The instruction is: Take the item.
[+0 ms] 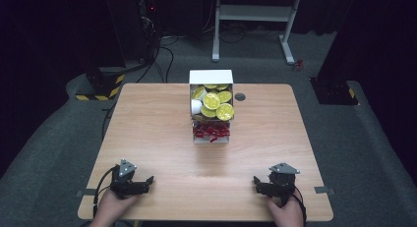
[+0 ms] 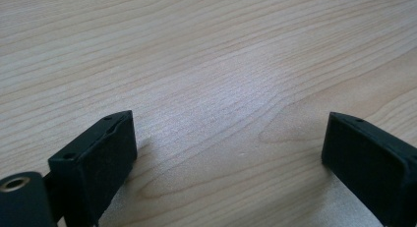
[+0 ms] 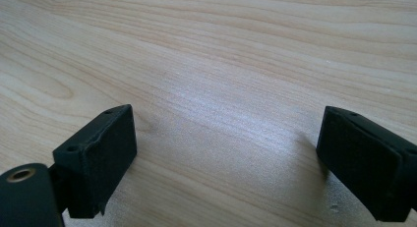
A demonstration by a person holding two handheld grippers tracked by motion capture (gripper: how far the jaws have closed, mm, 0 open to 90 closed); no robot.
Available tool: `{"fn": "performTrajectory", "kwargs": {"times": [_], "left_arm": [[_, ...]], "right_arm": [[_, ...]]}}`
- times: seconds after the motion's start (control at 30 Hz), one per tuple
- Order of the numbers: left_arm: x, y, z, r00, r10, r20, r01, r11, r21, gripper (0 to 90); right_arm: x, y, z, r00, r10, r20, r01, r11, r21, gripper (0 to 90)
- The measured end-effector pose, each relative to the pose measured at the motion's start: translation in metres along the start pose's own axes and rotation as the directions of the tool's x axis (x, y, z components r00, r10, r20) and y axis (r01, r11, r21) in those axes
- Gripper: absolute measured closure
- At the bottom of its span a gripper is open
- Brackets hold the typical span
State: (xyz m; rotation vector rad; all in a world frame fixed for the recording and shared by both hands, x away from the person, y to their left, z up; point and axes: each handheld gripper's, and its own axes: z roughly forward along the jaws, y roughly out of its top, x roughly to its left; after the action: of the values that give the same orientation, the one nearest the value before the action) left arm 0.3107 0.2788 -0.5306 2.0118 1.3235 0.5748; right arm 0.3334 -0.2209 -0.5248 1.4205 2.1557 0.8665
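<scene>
A white box [image 1: 211, 77] at the far middle of the wooden table [image 1: 157, 133] holds several yellow-lidded round capsules [image 1: 217, 104], with a small tray of red pieces [image 1: 211, 132] just in front of it. My left gripper [image 1: 146, 182] rests near the front left edge, held by a hand. In the left gripper view my left gripper [image 2: 228, 138] stands open over bare wood, nothing between its jaws. My right gripper [image 1: 259, 183] sits near the front right edge, and in the right gripper view my right gripper [image 3: 226, 136] is open and empty too.
A dark round grommet [image 1: 240, 97] is set in the table right of the box. Beyond the table stand a white frame [image 1: 255, 13] and dark stands on grey carpet. Bare wood lies between the grippers and the tray.
</scene>
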Motion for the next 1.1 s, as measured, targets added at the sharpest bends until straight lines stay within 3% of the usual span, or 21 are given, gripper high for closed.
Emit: {"fn": "performTrajectory", "kwargs": {"times": [0.53, 0.67, 0.8, 0.93, 1.1], "left_arm": [[0.000, 0.000, 0.000, 1.0000, 0.000, 0.001, 0.000, 1.0000, -0.001, 6.9], [0.001, 0.001, -0.002, 1.0000, 0.000, 0.000, 0.000, 1.0000, 0.006, 10.7], [0.001, 0.001, -0.004, 0.9996, -0.015, 0.023, 0.015, 0.9999, 0.001, 12.9], [-0.004, 0.005, -0.008, 0.9995, 0.004, 0.031, -0.003, 0.9994, -0.036, 12.9], [-0.008, 0.009, -0.012, 0.9975, 0.008, 0.071, -0.005, 0.9986, -0.052, 14.2]], "right_arm": [[0.000, 0.000, 0.000, 1.0000, 0.000, 0.000, 0.000, 1.000, 0.000, 8.0], [0.000, 0.000, 0.000, 1.0000, 0.000, 0.000, 0.000, 1.000, 0.000, 8.0], [0.000, 0.000, 0.000, 1.0000, 0.000, 0.000, 0.000, 1.000, 0.000, 8.0], [0.000, 0.000, 0.000, 1.0000, 0.000, 0.000, 0.000, 1.000, 0.001, 8.0], [0.000, 0.000, 0.000, 1.0000, -0.001, 0.000, 0.001, 1.000, 0.000, 8.0]]}}
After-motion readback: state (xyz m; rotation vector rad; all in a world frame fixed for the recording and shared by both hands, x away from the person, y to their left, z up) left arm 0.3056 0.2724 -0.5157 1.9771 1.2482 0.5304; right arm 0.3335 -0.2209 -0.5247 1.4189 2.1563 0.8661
